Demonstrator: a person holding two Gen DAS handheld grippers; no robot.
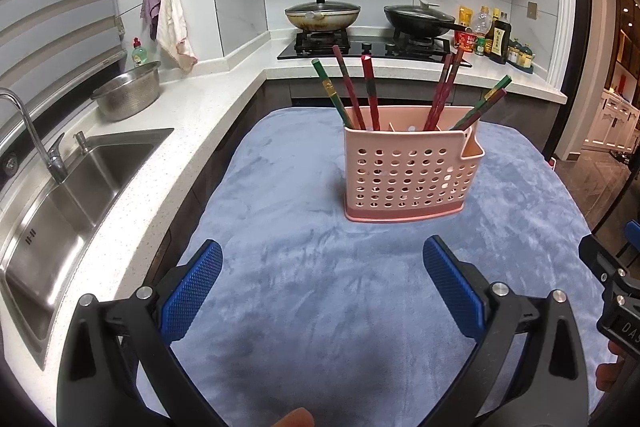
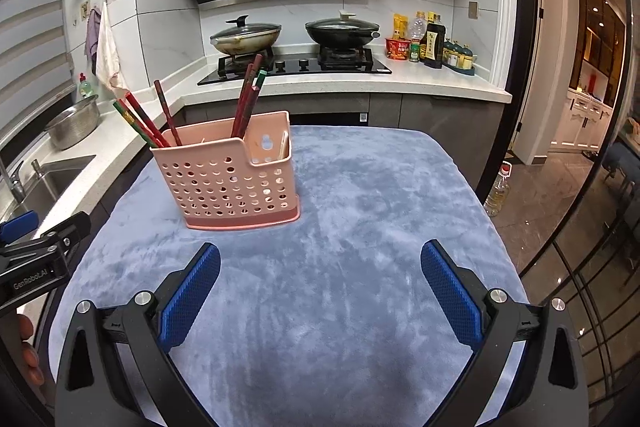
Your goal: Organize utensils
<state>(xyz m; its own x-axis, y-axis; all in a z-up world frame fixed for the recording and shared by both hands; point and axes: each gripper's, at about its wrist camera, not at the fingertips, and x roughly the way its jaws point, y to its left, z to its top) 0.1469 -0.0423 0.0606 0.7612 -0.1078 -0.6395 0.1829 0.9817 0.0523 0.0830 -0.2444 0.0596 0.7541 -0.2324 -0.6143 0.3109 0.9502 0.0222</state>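
Note:
A pink perforated utensil holder (image 1: 410,173) stands upright on a blue-grey cloth (image 1: 304,267); it also shows in the right wrist view (image 2: 232,183). Several red and green chopsticks (image 1: 370,91) stand in its compartments, leaning outward, also seen in the right wrist view (image 2: 246,99). My left gripper (image 1: 322,279) is open and empty, held above the cloth in front of the holder. My right gripper (image 2: 320,283) is open and empty, in front and to the right of the holder. Each gripper shows at the edge of the other's view.
A white counter (image 1: 188,131) with a steel sink (image 1: 76,183) and a colander (image 1: 128,95) runs along the left. A stove with two lidded pans (image 1: 322,15) and bottles (image 1: 496,35) is behind. An oil bottle (image 2: 498,193) stands on the floor at right.

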